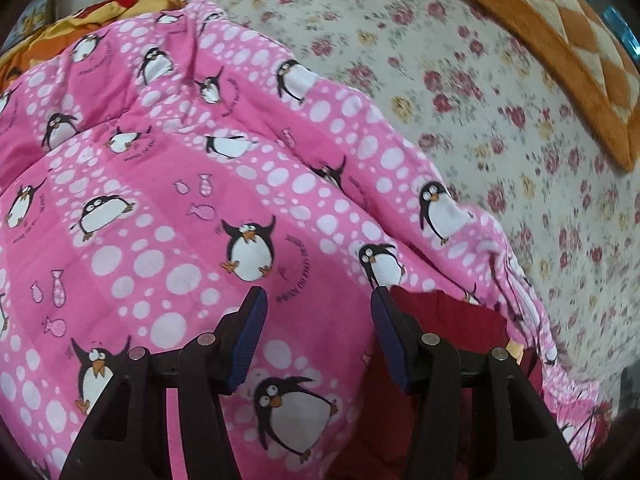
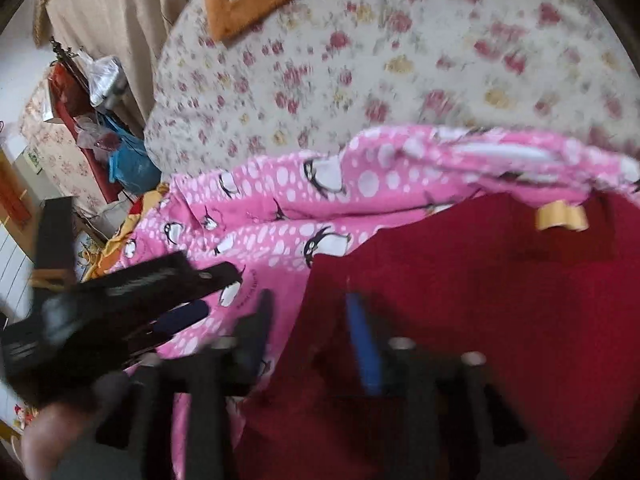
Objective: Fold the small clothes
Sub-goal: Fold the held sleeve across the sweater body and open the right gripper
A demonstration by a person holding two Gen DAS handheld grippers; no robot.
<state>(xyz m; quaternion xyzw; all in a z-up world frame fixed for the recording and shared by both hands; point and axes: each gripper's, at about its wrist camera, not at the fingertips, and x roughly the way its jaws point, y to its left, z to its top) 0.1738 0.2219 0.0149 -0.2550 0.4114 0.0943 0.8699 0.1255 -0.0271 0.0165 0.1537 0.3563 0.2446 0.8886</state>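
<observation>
- Left wrist view: my left gripper [image 1: 318, 304] hangs just above the pink penguin garment [image 1: 168, 184], its jaws partly open with nothing between the blue pads.
- The garment is bright pink, printed with black-and-white penguins, white dots and little fish. It lies spread and rumpled on the bed, over the floral bedsheet [image 1: 500, 128].
- A dark red lining [image 1: 452, 320] shows beside my right finger, where the pink edge is turned back.
- An orange-and-cream checked blanket [image 1: 560, 40] lies at the far corner of the bed.
- Right wrist view: blurred. My right gripper [image 2: 312, 320] is above the red lining [image 2: 480, 300], jaws partly apart, gripping nothing I can see.
- The pink cloth [image 2: 280, 208] runs along the lining's far and left edges, and a small tan tag [image 2: 560, 216] sits near its top.
- My left gripper [image 2: 132, 292] shows as a dark blur at the left, over the pink cloth.
</observation>
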